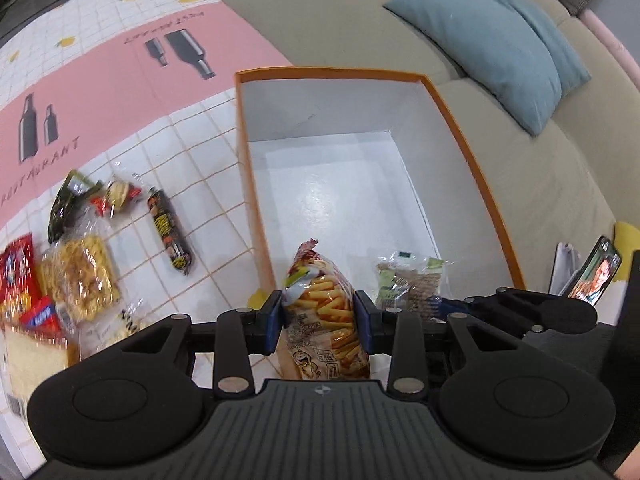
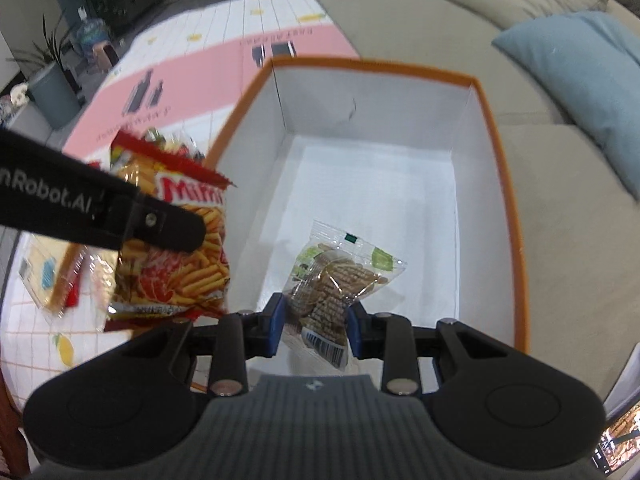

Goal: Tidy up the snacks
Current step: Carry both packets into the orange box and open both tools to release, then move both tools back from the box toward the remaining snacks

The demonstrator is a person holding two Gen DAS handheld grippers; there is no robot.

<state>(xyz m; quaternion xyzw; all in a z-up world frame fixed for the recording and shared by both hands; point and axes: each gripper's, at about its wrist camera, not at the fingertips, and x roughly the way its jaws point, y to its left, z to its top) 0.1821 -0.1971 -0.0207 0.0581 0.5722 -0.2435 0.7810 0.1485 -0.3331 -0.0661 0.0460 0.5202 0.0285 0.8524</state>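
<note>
My left gripper (image 1: 319,316) is shut on a red bag of snack sticks (image 1: 326,312) and holds it at the near left edge of an orange box with a white inside (image 1: 460,132). The same bag (image 2: 180,248) and the left gripper's arm (image 2: 100,212) show in the right wrist view, left of the box (image 2: 504,168). My right gripper (image 2: 315,326) is shut on a clear packet of brown crackers (image 2: 332,280) and holds it above the box's near end. That packet also shows in the left wrist view (image 1: 408,280).
Several loose snacks lie on the tiled pink-and-white tablecloth (image 1: 192,148) left of the box: a dark sausage stick (image 1: 170,230), a yellow noodle pack (image 1: 82,276), red packs (image 1: 16,272). A beige sofa with a blue cushion (image 1: 492,40) is behind. A phone (image 1: 596,276) stands at right.
</note>
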